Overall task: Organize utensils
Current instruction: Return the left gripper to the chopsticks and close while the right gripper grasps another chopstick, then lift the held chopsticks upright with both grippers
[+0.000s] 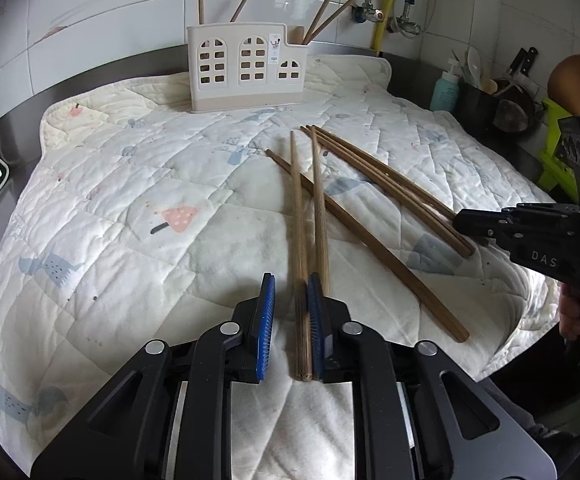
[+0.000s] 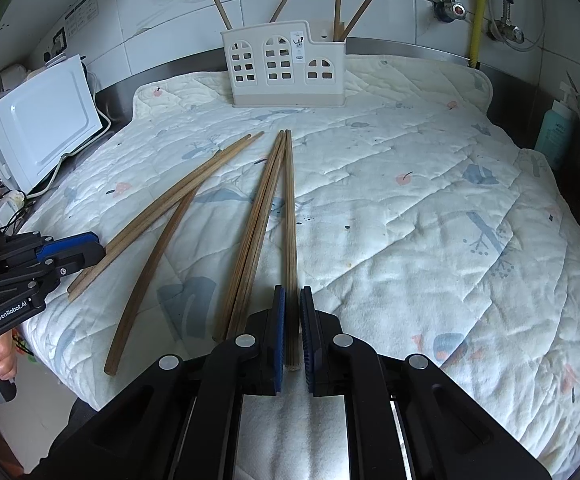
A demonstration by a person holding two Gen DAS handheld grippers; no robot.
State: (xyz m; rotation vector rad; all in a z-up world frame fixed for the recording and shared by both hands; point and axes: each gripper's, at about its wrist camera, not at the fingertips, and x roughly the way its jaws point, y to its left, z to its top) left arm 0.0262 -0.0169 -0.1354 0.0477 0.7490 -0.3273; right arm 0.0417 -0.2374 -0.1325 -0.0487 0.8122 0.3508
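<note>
On a quilted cloth point(image 2: 410, 200) spread over a steel desk point(image 1: 10, 184), two hand-held grippers work among loose wooden chopsticks. The left gripper point(image 1: 290, 312) has its jaws narrowed but not quite together, one chopstick point(image 1: 299, 240) lying between them against the right pad, a second chopstick point(image 1: 319, 208) just outside it. The right gripper point(image 2: 292, 328) has its jaws clamped on a single chopstick point(image 2: 290, 220) pointing toward twelve o'clock, with a bundle of chopsticks point(image 2: 256, 220) just beside it at eleven o'clock. A cream utensil holder point(image 2: 286, 64), already holding several upright sticks, stands at twelve o'clock against the tiled wall. A white microwave point(image 2: 42, 124) sits at nine o'clock.
</note>
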